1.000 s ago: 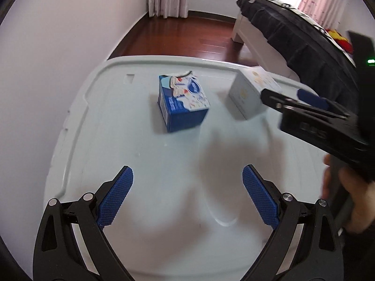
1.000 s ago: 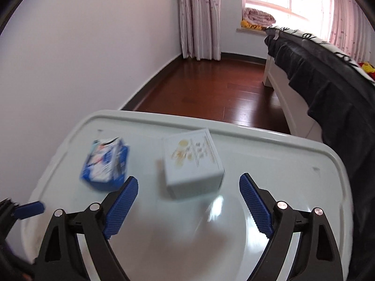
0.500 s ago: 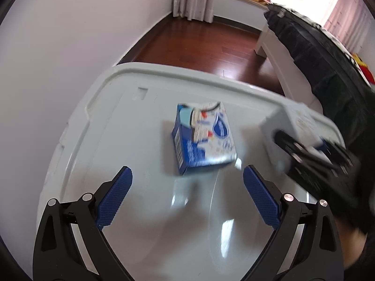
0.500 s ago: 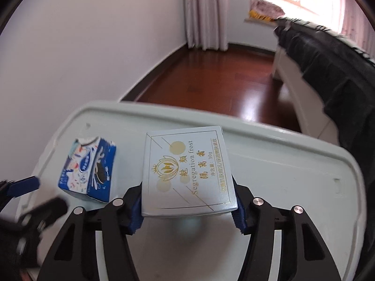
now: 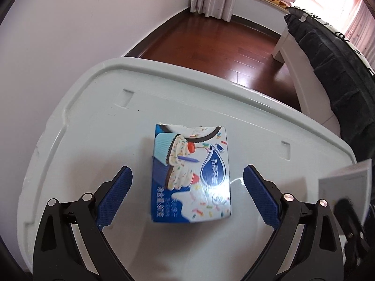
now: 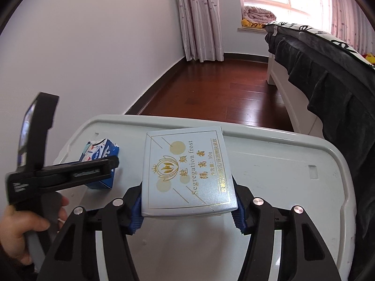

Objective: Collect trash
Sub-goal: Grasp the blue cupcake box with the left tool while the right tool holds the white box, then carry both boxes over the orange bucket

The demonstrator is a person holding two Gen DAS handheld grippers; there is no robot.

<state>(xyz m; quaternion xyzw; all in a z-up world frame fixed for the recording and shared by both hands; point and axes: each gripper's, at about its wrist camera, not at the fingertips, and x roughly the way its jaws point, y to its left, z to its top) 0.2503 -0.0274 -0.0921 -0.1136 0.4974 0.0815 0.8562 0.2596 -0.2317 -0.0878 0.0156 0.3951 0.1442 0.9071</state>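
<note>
a: far left, the left gripper (image 5: 187,194), black frame with blue ribbed pads. how do its jaws stand?

b: wide apart, gripping nothing. the blue printed cardboard snack box (image 5: 191,175) with a cupcake picture lies flat between the pads, a clear gap on each side. it rests on the pale grey plastic bin lid (image 5: 98,126), roughly mid-lid, torn end pointing away from the camera.

a: how should the step in hand be done well?

b: judged from here, the step is to close on that box. the pads look level with its long sides, so squaring the gripper to those sides and lowering until the pads cover the box's side walls would likely give a firm hold. thin card may crush, so a gentle squeeze seems wise.

a: and moving right?

b: the right gripper (image 6: 187,207) is clamped on the pale silver-white rectangular carton (image 6: 187,171) with gold lettering; both blue pads press its near sides. the carton appears lifted clear of the lid, though its underside is hidden. in the right wrist view the left gripper shows side-on at the left edge, held in the person's hand (image 6: 16,224), with the blue box just behind its fingers.

a: what could go wrong?

b: the two grippers are near each other; the raised carton should stay apart from the left gripper's path.
</note>
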